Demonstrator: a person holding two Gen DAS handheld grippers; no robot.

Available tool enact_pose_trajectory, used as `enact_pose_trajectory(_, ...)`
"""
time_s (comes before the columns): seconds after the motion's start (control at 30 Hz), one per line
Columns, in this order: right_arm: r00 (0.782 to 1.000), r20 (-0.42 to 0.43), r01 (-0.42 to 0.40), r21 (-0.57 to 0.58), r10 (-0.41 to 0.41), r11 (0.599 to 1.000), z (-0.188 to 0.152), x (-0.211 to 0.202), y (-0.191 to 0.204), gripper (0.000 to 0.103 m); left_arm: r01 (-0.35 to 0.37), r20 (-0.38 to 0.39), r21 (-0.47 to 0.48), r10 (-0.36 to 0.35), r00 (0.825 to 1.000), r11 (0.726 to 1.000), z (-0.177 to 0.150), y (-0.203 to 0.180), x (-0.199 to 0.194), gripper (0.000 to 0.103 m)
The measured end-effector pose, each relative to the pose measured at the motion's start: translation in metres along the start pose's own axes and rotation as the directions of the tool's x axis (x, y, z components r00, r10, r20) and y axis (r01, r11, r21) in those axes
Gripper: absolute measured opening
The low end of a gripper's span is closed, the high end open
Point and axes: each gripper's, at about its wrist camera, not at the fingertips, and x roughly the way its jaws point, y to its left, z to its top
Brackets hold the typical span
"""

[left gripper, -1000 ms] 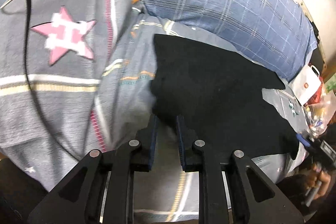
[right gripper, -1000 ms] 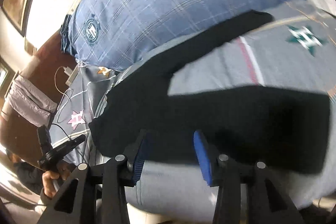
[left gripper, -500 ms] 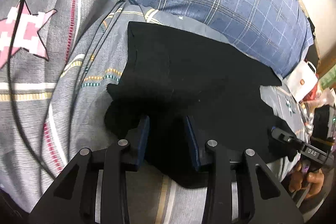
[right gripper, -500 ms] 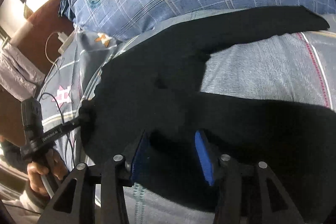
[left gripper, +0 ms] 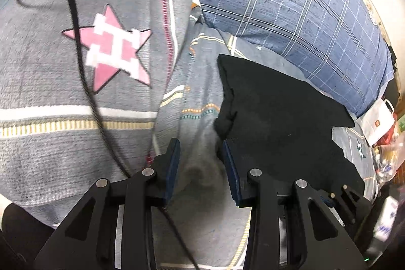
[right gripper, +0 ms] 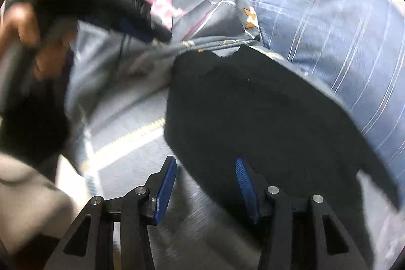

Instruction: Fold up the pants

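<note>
In the left wrist view, the left hand-held gripper (left gripper: 200,158) stands with its jaws spread moderately wide and nothing between them; only grey bedspread (left gripper: 76,118) shows in the gap. Just right of that gap lies the black pants (left gripper: 278,123), a dark bundle filling the centre right of the frame, with its bunched near-left edge touching or almost touching the inner side of the right finger. The cloth's long axis runs from the upper centre down toward the lower right, along the foot of the blue plaid pillow (left gripper: 291,4) at the upper right.

In the right wrist view, which is blurred by motion, the right hand-held gripper (right gripper: 206,184) is also spread wide and holds nothing. Here the pants (right gripper: 253,113) lie ahead and to the right, covering the centre and right of the frame, and their near edge reaches the gap beside the right finger. Both tools sit at the cloth's near edge, so neither is clearly nearer; the next grasp seems to need a small shift rightward.
</note>
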Motion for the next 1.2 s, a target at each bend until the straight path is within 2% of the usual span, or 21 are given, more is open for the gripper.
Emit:
enact_pose_trajectory(0.07, 0.998, 0.016, 0.055, -0.071, -0.054, 0.996, 0.000, 0.007, 0.008, 0.047, 0.003, 0.005, -0.016, -0.003, 1.000, 1.000, -0.001, 0.005, -0.001, 0.034)
enact_pose_trajectory(0.13, 0.994, 0.044, 0.105, -0.093, -0.101, 0.990, 0.004, 0.009, 0.009, 0.047, 0.007, 0.014, -0.031, -0.006, 1.000, 1.000, 0.000, 0.008, -0.001, 0.034)
enact_pose_trajectory(0.27, 0.986, 0.063, 0.162, -0.116, -0.156, 0.980, 0.021, 0.021, 0.010, 0.047, 0.011, 0.022, -0.048, -0.010, 1.000, 0.999, 0.002, 0.012, -0.001, 0.034)
enact_pose_trajectory(0.33, 0.981, 0.059, 0.191, -0.087, -0.186, 0.978, 0.033, 0.028, 0.009, 0.047, 0.003, 0.024, -0.054, -0.002, 1.000, 0.999, 0.004, 0.013, 0.001, 0.034)
enact_pose_trajectory(0.37, 0.981, 0.060, 0.189, -0.059, -0.186, 0.980, 0.036, 0.028, 0.008, 0.047, 0.001, 0.023, -0.053, 0.000, 1.000, 0.999, 0.005, 0.013, 0.002, 0.034)
enact_pose_trajectory(0.47, 0.994, 0.058, 0.086, 0.082, -0.091, 0.993, 0.039, 0.023, -0.015, 0.047, 0.006, 0.040, -0.055, -0.004, 0.999, 0.998, 0.009, 0.013, 0.007, 0.034)
enact_pose_trajectory(0.57, 0.996, 0.090, -0.005, 0.221, -0.015, 0.975, 0.035, 0.010, -0.043, 0.047, -0.008, 0.035, -0.062, 0.010, 0.999, 0.998, 0.016, 0.014, 0.017, 0.048)
enact_pose_trajectory(0.6, 0.994, 0.105, -0.040, 0.272, 0.012, 0.962, 0.034, 0.006, -0.052, 0.047, -0.009, 0.040, -0.074, 0.012, 0.999, 0.997, 0.019, 0.015, 0.020, 0.050)
enact_pose_trajectory(0.67, 0.986, 0.152, -0.125, 0.403, 0.069, 0.906, 0.032, 0.001, -0.077, 0.047, 0.008, 0.047, -0.071, -0.005, 0.999, 0.997, 0.023, 0.011, 0.024, 0.051)
enact_pose_trajectory(0.73, 0.977, 0.183, -0.189, 0.536, 0.105, 0.823, 0.028, 0.003, -0.105, 0.047, -0.005, 0.054, -0.057, 0.008, 0.999, 0.998, 0.028, 0.006, 0.030, 0.057)
enact_pose_trajectory(0.8, 0.967, 0.205, -0.250, 0.639, 0.152, 0.728, 0.023, 0.012, -0.129, 0.047, -0.026, 0.047, -0.063, 0.029, 0.998, 0.998, 0.031, 0.004, 0.037, 0.057)
enact_pose_trajectory(0.83, 0.964, 0.200, -0.267, 0.665, 0.178, 0.698, 0.022, 0.019, -0.138, 0.047, -0.024, 0.036, -0.066, 0.027, 0.999, 0.998, 0.033, 0.003, 0.041, 0.057)
enact_pose_trajectory(0.87, 0.966, 0.173, -0.257, 0.677, 0.191, 0.690, 0.022, 0.027, -0.143, 0.047, -0.016, 0.022, -0.069, 0.018, 1.000, 0.997, 0.034, 0.001, 0.045, 0.057)
enact_pose_trajectory(0.93, 0.974, 0.137, -0.225, 0.669, 0.180, 0.708, 0.023, 0.033, -0.143, 0.047, 0.009, 0.000, -0.078, -0.009, 1.000, 0.997, 0.034, -0.004, 0.050, 0.057)
enact_pose_trajectory(1.07, 0.973, 0.138, -0.230, 0.638, 0.185, 0.735, 0.022, 0.023, -0.137, 0.048, 0.032, -0.017, -0.074, -0.033, 0.999, 0.997, 0.035, -0.013, 0.055, 0.057)
enact_pose_trajectory(1.2, 0.989, 0.097, -0.147, 0.535, 0.112, 0.832, 0.030, 0.015, -0.120, 0.048, 0.074, -0.048, -0.081, -0.078, 0.996, 0.994, 0.031, -0.018, 0.056, 0.057)
